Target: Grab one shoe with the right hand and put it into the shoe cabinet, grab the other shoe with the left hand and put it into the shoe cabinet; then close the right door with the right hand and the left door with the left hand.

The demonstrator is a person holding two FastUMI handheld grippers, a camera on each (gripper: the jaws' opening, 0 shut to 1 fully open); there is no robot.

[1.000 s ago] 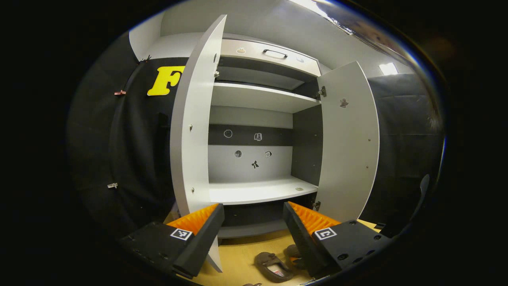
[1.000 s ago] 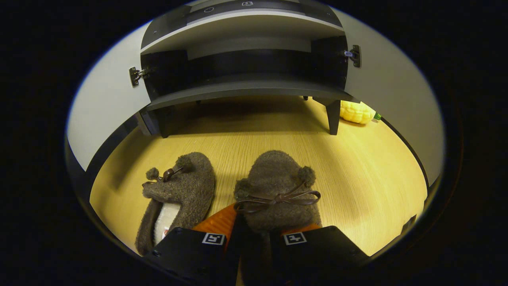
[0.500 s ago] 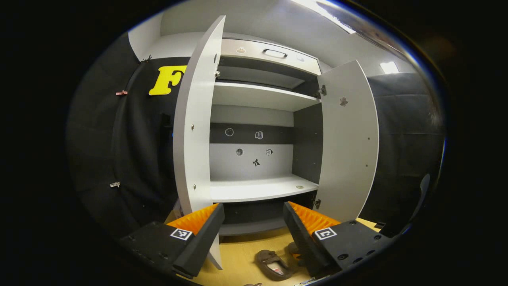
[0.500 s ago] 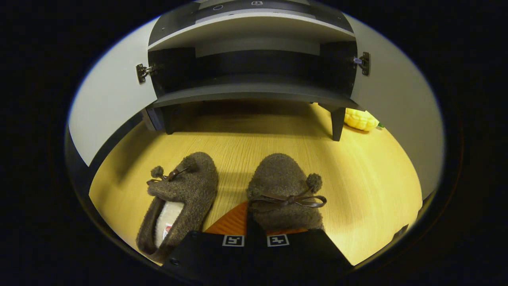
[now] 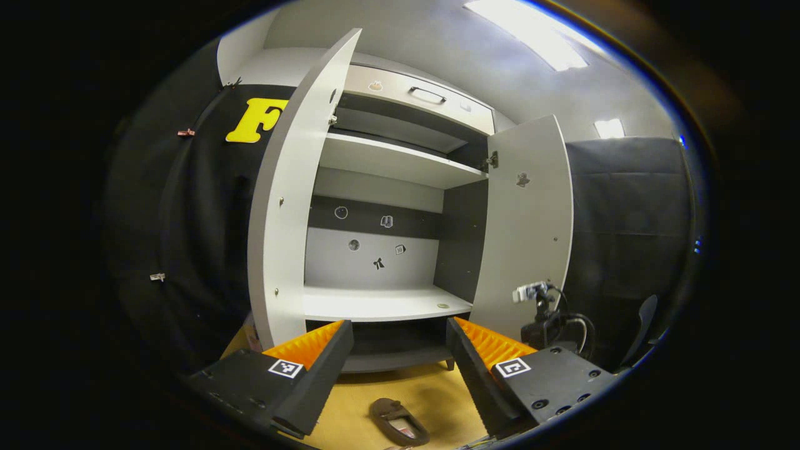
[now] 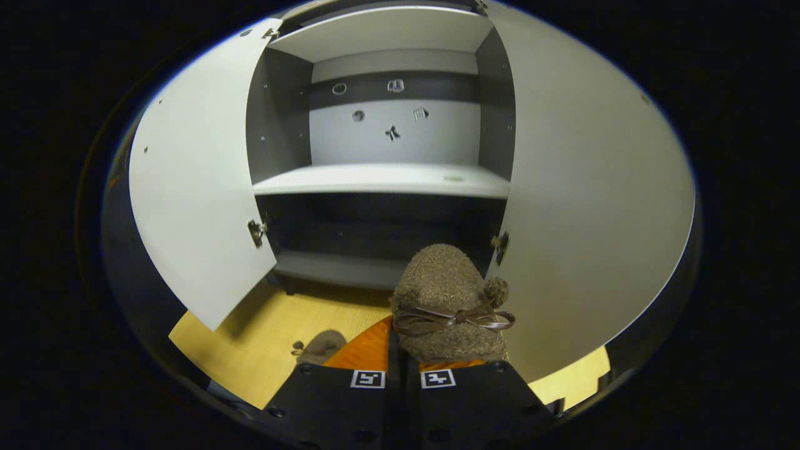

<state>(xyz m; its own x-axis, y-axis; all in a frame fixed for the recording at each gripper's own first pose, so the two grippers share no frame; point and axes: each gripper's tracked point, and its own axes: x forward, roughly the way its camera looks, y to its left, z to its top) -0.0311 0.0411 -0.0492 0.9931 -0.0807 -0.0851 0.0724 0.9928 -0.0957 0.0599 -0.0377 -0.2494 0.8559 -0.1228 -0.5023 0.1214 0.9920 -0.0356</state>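
Floor: your wooden floor (image 5: 431, 400) carries one slipper (image 5: 398, 422); cabinet (image 5: 387, 303) doors wide.
Right gripper (image 6: 405, 350): clamped on lifted slipper (image 6: 449, 303), up since earlier.
Left gripper (image 5: 400, 340): spread, empty.

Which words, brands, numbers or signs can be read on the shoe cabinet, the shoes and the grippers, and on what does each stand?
No text can be read.
stickers on the shoe cabinet back panel: small pictures, too small to tell any words.
tag inside the floor shoe: too small to read.
held shoe: no text shows.
square markers on the left gripper and the right gripper: patterns, no letters.
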